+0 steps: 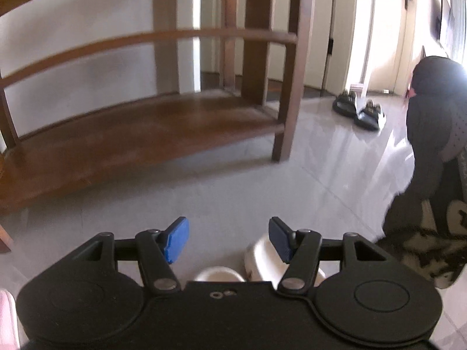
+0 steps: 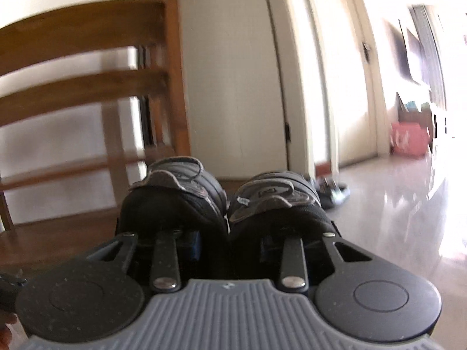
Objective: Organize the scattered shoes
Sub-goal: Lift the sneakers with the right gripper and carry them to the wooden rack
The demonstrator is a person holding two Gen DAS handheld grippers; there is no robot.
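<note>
Two black sneakers — scuffed | right claw clamps both | left claw apart

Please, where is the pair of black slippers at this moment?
In the left wrist view, the black slippers lie on the floor at the upper right, beyond the wooden rack's right leg, near a doorway.

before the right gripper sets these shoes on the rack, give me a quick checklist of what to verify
1. Right gripper holds both black sneakers together: ok, one finger in each heel opening.
2. Bottom shelf of the wooden shoe rack bare where visible: ok.
3. Left gripper free: ok, jaws open, nothing between them.
4. White shoes under the left gripper clear of the path: cannot tell.
5. Black sandals by the door yet to be collected: not ok.
</note>
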